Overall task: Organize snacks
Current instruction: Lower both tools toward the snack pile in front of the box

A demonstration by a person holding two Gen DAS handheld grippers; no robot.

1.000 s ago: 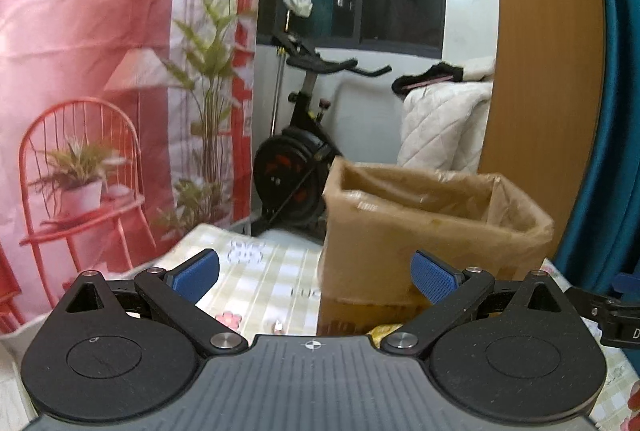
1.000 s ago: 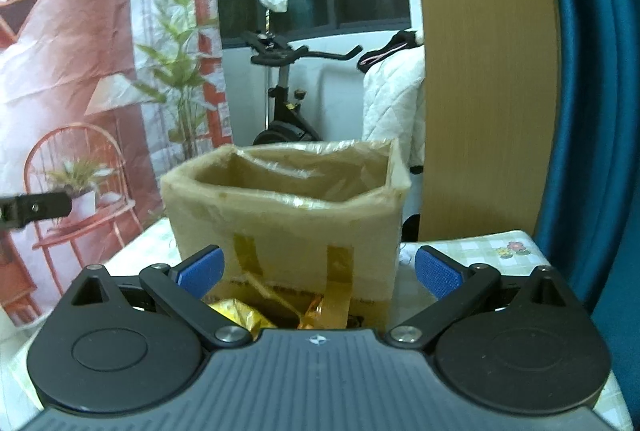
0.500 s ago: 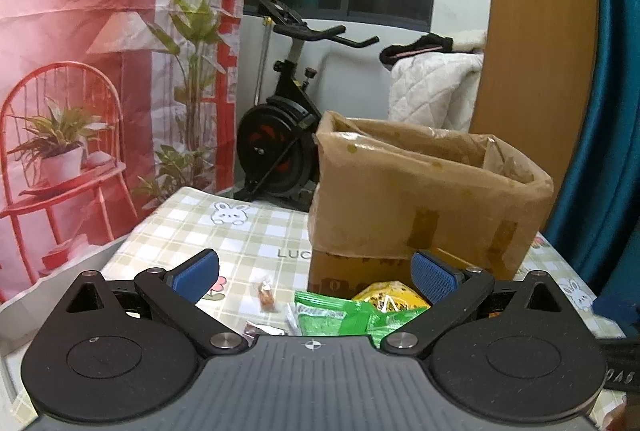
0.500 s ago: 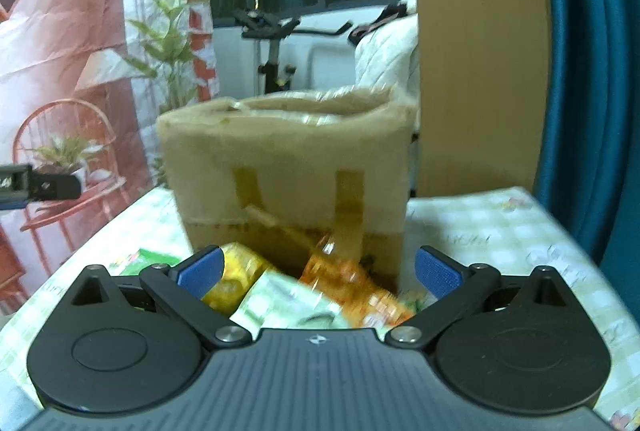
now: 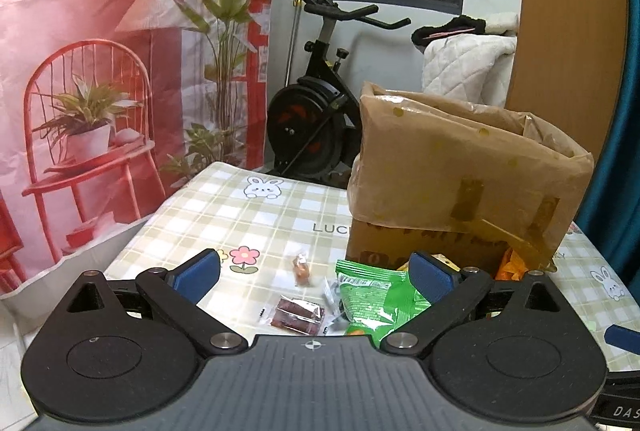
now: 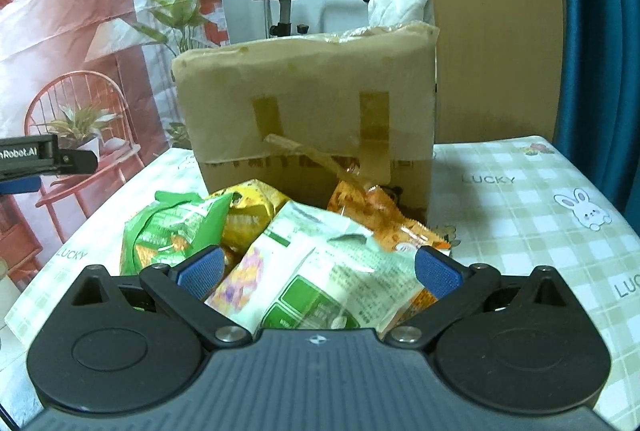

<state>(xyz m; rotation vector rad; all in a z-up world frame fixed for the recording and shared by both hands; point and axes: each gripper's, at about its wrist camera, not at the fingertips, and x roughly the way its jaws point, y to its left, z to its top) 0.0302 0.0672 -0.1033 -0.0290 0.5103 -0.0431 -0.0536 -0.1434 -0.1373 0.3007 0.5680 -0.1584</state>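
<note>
A taped cardboard box (image 5: 460, 183) lined with plastic stands open on the checked tablecloth; it also shows in the right wrist view (image 6: 308, 111). Snack packets lie in front of it: a green bag (image 5: 372, 295), a dark wrapped bar (image 5: 296, 315) and a small wrapped candy (image 5: 301, 267). My left gripper (image 5: 316, 271) is open and empty above them. In the right wrist view a white-green bag (image 6: 316, 271), a green bag (image 6: 172, 231), a yellow bag (image 6: 252, 207) and an orange bag (image 6: 372, 219) are piled. My right gripper (image 6: 318, 267) is open over the white-green bag.
The table (image 5: 248, 215) has a checked cloth with rabbits and flowers. An exercise bike (image 5: 316, 103), a printed red backdrop (image 5: 92, 71), a wooden panel (image 5: 568, 11) and a blue curtain (image 6: 600, 31) stand behind. The left gripper's side (image 6: 36, 159) shows at the right wrist view's left edge.
Both grippers have tilted down and drawn back from the box. The snack packets on the table have come into view. Both jaws stay open.
</note>
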